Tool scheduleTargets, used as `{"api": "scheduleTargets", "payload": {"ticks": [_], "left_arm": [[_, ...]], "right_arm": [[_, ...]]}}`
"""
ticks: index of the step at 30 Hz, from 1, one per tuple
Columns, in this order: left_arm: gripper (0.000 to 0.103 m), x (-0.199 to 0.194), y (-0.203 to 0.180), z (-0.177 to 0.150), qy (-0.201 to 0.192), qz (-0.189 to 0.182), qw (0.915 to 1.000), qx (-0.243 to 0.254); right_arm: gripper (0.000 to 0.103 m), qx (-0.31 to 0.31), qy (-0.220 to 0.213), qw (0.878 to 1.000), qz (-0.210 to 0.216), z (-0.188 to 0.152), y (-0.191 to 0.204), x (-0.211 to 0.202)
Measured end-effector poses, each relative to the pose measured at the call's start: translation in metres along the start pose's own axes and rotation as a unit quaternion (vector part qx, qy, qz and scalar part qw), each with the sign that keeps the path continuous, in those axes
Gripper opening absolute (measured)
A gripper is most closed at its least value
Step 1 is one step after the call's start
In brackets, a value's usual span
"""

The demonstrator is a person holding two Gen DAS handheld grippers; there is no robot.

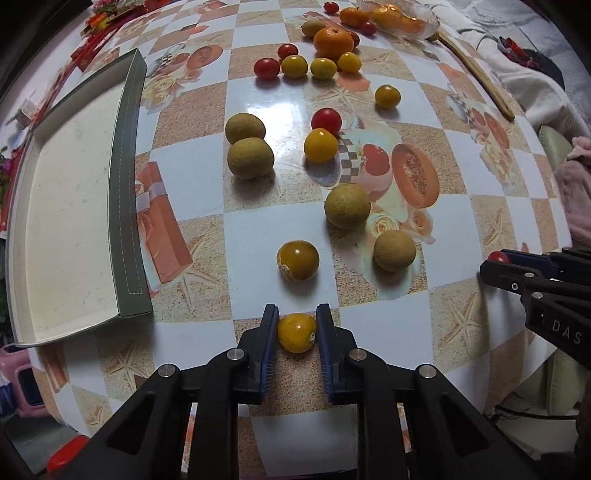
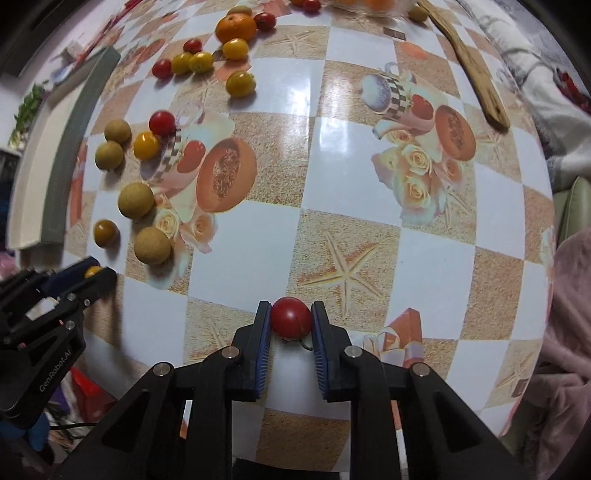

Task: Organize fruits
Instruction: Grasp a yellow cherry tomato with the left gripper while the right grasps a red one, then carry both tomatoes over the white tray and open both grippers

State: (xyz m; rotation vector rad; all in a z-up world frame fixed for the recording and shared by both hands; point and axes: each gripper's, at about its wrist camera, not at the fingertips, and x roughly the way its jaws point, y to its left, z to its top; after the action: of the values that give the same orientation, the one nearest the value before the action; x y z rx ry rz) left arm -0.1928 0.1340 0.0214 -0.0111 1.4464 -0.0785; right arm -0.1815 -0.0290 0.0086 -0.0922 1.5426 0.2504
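Fruit lay scattered over most of the glossy checkered tablecloth [image 1: 207,184], so the sorting had barely begun. The left gripper [image 1: 297,328] pinched a small yellow cherry tomato [image 1: 296,332] near the table's front edge, while the right gripper [image 2: 291,323] pinched a small red cherry tomato [image 2: 291,320] well off to the right. The shallow green-rimmed cardboard tray [image 1: 125,184] held nothing. Far back, the clear glass bowl [image 1: 413,22] held a few oranges. Round tan longans [image 1: 250,158], a large orange mandarin [image 1: 333,42] and many more tomatoes waited loose.
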Motion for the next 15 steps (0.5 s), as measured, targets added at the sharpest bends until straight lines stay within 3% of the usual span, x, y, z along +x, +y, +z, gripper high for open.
{"api": "scheduleTargets", "payload": {"ticks": [6, 9, 15], "left_arm": [[0.022, -0.024, 0.027, 0.002, -0.013, -0.029, 0.9992, -0.023], [0.022, -0.036, 0.037, 0.005, -0.022, -0.024, 0.9990, -0.032], [0.022, -0.064, 0.062, 0.009, -0.052, -0.004, 0.9960, -0.072]], "right_arm": [[0.023, 0.023, -0.013, 0.998, 0.050, 0.007, -0.020, -0.015], [0.023, 0.017, -0.020, 0.998, 0.063, 0.030, -0.018, -0.026], [0.023, -0.023, -0.033, 0.996, 0.084, 0.043, 0.000, -0.050]]}}
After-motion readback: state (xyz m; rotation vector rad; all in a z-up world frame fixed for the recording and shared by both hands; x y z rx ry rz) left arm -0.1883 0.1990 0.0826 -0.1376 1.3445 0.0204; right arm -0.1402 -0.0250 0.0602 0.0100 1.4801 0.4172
